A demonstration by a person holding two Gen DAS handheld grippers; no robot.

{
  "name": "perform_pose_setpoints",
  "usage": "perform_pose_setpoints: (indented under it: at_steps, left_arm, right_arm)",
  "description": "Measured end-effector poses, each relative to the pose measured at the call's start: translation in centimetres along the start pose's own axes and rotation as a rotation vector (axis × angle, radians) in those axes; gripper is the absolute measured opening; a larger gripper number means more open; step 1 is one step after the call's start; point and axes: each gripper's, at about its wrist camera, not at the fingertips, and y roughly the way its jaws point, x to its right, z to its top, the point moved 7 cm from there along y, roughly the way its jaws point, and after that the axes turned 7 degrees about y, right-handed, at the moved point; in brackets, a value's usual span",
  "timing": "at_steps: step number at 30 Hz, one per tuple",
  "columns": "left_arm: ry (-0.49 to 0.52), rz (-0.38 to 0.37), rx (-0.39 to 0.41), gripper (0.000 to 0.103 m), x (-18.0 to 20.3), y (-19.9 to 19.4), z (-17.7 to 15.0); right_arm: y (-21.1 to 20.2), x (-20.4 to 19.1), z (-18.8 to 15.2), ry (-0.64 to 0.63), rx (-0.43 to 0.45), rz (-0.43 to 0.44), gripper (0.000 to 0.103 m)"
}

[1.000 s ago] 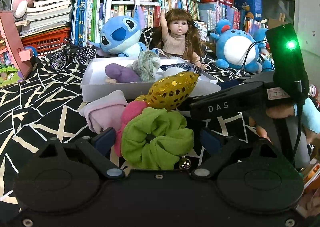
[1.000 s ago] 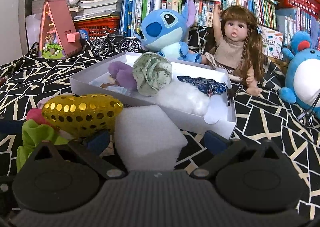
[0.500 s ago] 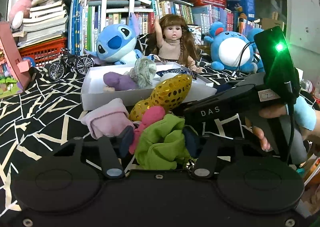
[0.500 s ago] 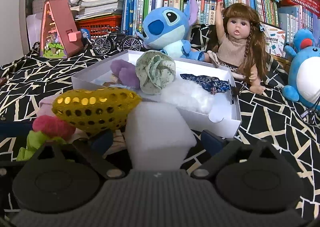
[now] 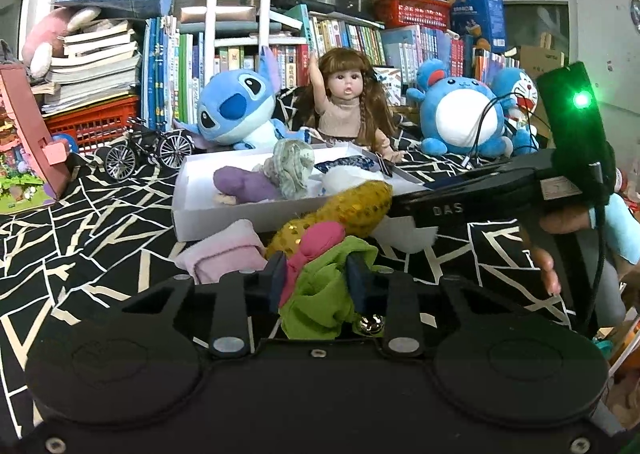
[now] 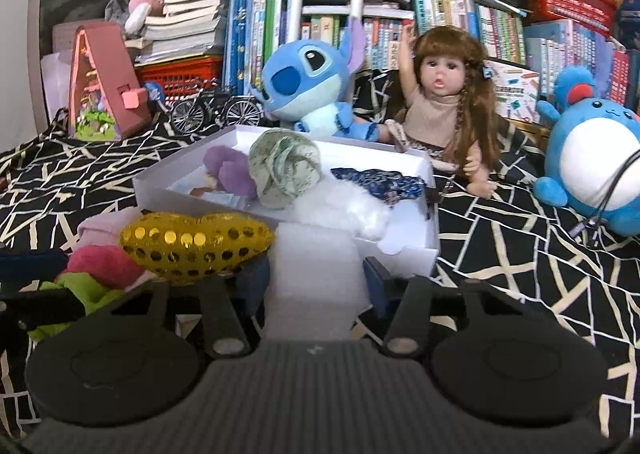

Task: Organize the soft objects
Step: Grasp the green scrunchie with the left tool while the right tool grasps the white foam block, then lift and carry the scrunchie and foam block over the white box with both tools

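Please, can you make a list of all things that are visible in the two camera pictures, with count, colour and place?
scrunchie: 1, green, between the left claw's fingers
foam block: 1, white, between the right claw's fingers
sequin cushion: 1, gold, left of the foam block
pink cloths: 2, pale pink and deep pink, by the scrunchie
box: 1, white, open, mid-table, holding soft items
plush toys: several, blue, behind the box
doll: 1, brown hair, behind the box
toy bicycle: 1, black, left of the box
books: many, mixed colours, at the back
tablecloth: 1, black with white lines
left claw: 1, black, shut on the scrunchie
right claw: 1, black, has just been closing onto the foam block
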Motion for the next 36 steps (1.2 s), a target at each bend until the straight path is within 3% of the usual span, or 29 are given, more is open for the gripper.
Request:
perform_pose_setpoints:
  at_steps: [19, 36]
  left_arm:
    - [-0.089, 0.09, 0.07, 0.03, -4.4, -0.9, 3.6]
    - [-0.156, 0.128, 0.072, 0.03, -8.0, 4.8, 9.2]
  right_arm:
    - [-2.5, 2.1, 1.6, 0.072, 0.065, -0.034, 0.054]
    - [-1.8, 2.7, 6.2, 0.154, 0.125, -0.017, 0.054]
